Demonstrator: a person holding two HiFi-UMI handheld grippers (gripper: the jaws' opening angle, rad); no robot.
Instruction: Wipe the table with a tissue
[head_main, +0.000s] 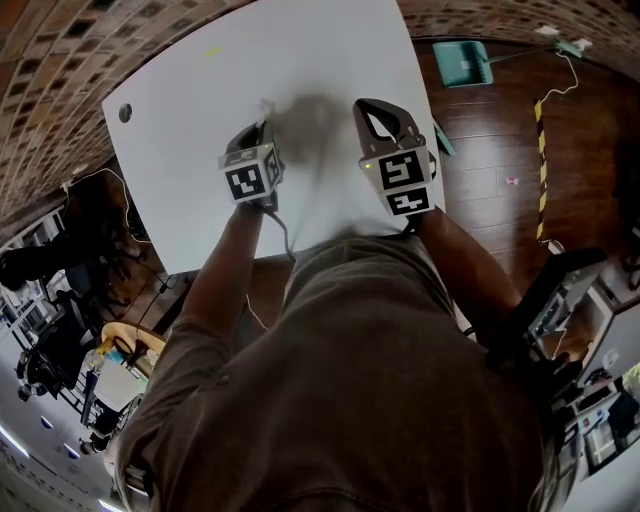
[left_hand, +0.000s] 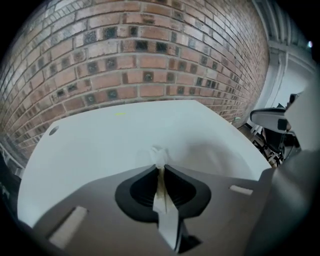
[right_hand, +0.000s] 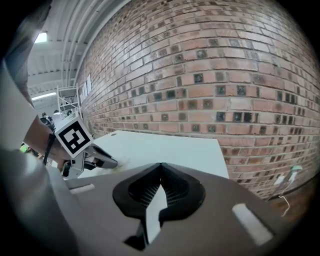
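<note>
A white tissue (left_hand: 159, 159) is pinched in my left gripper (left_hand: 160, 167), its crumpled end sticking out past the jaw tips onto the white table (left_hand: 100, 145). In the head view the left gripper (head_main: 262, 128) is over the table's middle, with the tissue (head_main: 266, 108) blurred at its tip. My right gripper (head_main: 382, 108) hangs over the table (head_main: 180, 60) near its right edge, jaws shut with nothing between them. The right gripper view shows its jaws (right_hand: 161, 166) closed, the left gripper (right_hand: 102, 161) to the left, and the table (right_hand: 170, 147) beyond.
A brick wall (right_hand: 225, 75) rises just beyond the table's far edge. A round grommet hole (head_main: 125, 113) sits near the table's left corner. Wooden floor (head_main: 490, 140) lies to the right with a teal dustpan (head_main: 462, 62) and a cable (head_main: 560, 90).
</note>
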